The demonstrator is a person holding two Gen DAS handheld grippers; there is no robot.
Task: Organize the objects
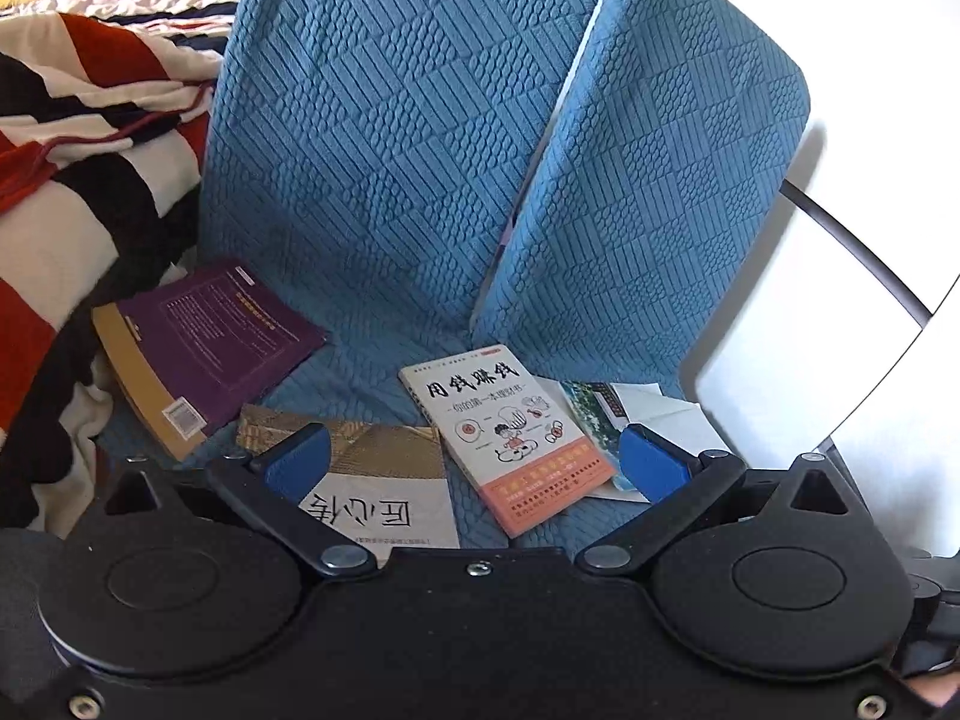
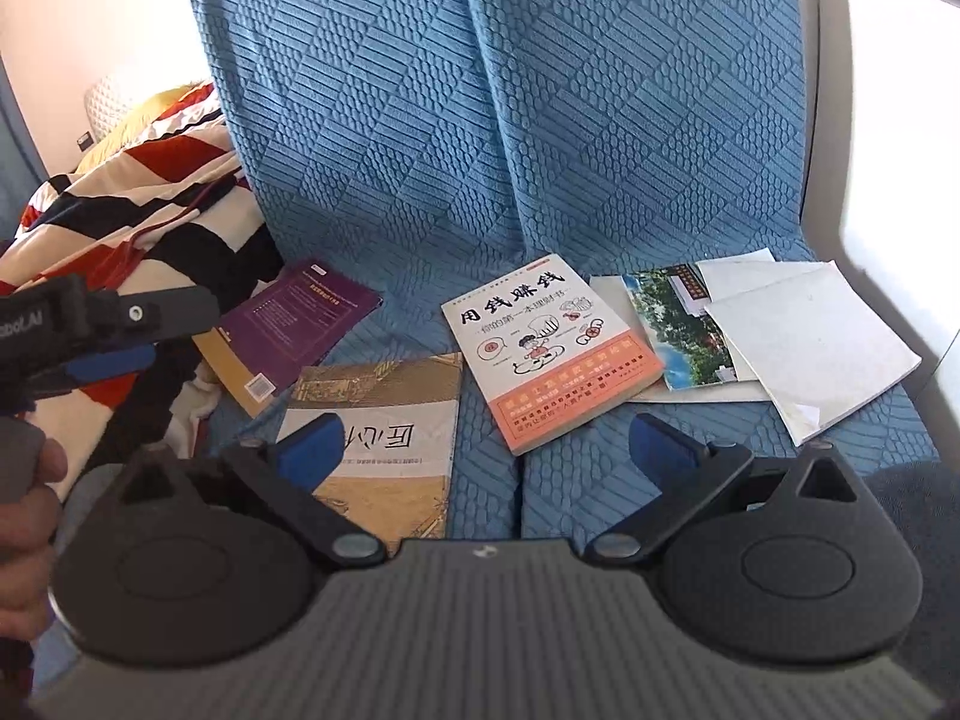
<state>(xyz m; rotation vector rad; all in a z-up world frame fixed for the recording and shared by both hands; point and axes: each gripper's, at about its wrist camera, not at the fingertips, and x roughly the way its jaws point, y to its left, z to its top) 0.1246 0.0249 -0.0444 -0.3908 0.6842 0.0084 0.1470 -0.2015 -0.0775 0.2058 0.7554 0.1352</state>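
Several books lie scattered on a blue quilted sofa seat [image 2: 558, 480]. A white and orange cartoon-cover book [image 2: 552, 348] [image 1: 510, 432] sits in the middle. A gold and white book [image 2: 384, 438] [image 1: 384, 480] lies to its left, and a purple and tan book [image 2: 294, 324] [image 1: 210, 342] lies further left. At the right is a landscape-cover book [image 2: 678, 324] [image 1: 591, 408] under white booklets [image 2: 810, 342]. My left gripper [image 1: 474, 462] hovers open above the gold and cartoon books. My right gripper [image 2: 480, 450] is open over the seat's front. The left gripper's fingers [image 2: 114, 360] show at the left edge of the right wrist view.
A striped red, black and white blanket [image 1: 72, 180] [image 2: 120, 228] is heaped on the left of the sofa. Two blue back cushions [image 1: 390, 120] stand behind the books. A white armrest [image 1: 840, 300] bounds the right side. A hand [image 2: 24, 516] holds the left gripper.
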